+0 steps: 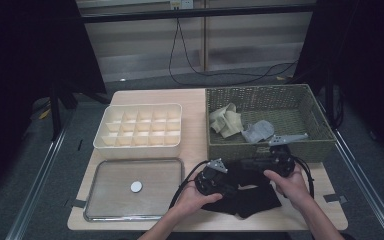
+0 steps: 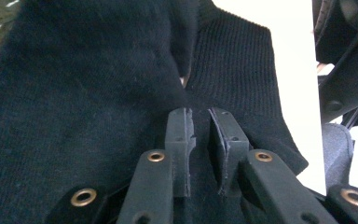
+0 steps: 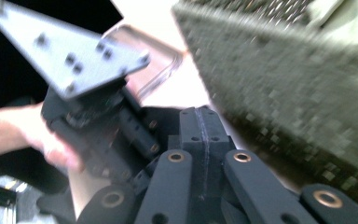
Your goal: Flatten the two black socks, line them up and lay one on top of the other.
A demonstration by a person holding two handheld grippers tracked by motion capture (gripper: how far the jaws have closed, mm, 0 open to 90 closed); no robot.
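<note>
Black knit garment [image 1: 252, 197] on the desk [image 1: 195, 120], just in front of the wicker basket [image 1: 267, 147], between my two hands. I judge it light, soft and limp: it will drape and fold rather than hold a shape, and the ribbed knit should give good friction, so slipping is unlikely. The best hold is at a doubled edge or the ribbed cuff, where the cloth is thick enough to fill the jaws.

My left hand-held gripper [image 2: 199, 135] lies low on the fabric, its jaws a narrow gap apart with black knit [image 2: 98, 93] beneath and between them; whether cloth is actually pinched I cannot tell. My right hand-held gripper [image 3: 200, 126] has its jaws pressed together, pad to pad, with nothing visible between them.

The high view gives the layout: the basket holding a beige cloth [image 1: 226, 120] and a grey cloth [image 1: 258, 131], the divided organizer box [image 1: 140, 126] to the basket's left, and the clear tray [image 1: 135, 189] in front of that box. The left gripper view adds the knit texture and a fold line; the right gripper view, blurred, shows the basket wall [image 3: 298, 84] close by and my left hand [image 3: 32, 135].
</note>
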